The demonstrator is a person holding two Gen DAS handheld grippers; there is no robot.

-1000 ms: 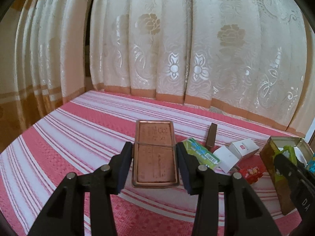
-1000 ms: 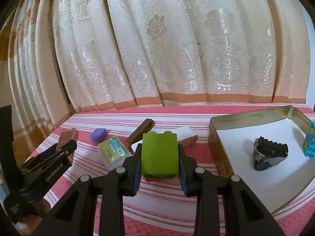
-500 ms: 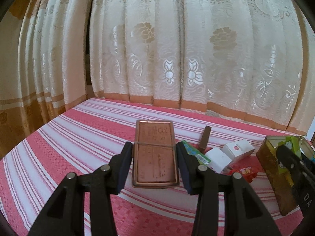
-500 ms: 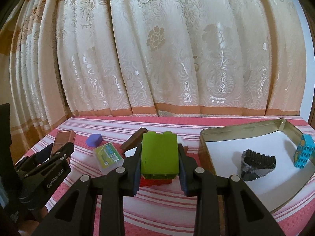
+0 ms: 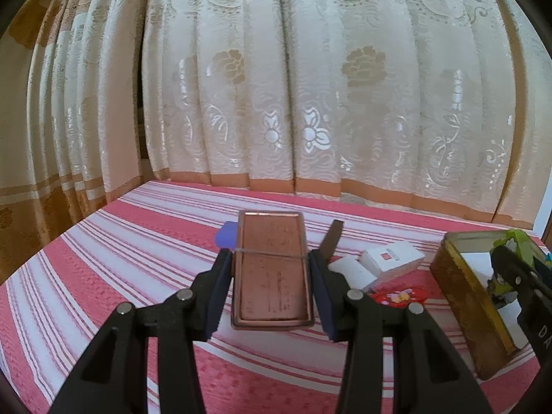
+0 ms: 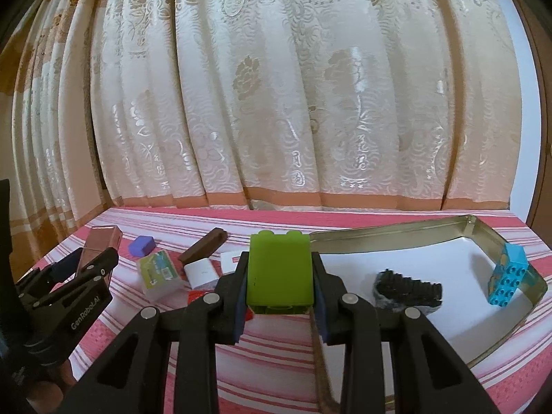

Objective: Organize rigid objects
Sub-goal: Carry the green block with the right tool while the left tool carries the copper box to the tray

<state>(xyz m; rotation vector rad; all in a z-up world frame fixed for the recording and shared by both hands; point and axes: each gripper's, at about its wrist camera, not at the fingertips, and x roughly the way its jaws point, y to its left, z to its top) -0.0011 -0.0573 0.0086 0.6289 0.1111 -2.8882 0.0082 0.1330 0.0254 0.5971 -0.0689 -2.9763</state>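
Items you hold: one copper-coloured flat tin (image 5: pixel 272 269) in left gripper (image 5: pixel 272 291) jaws; one lime-green studded brick (image 6: pixel 280 272) clamped in right gripper (image 6: pixel 280 296) jaws.

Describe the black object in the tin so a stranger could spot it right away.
Find the shallow metal tin with a white floor at the right end of the red striped cloth. Two things lie in it: a blue toy brick against the right wall and, nearer the middle, the black ridged lump. It is the only dark, toothed piece there.
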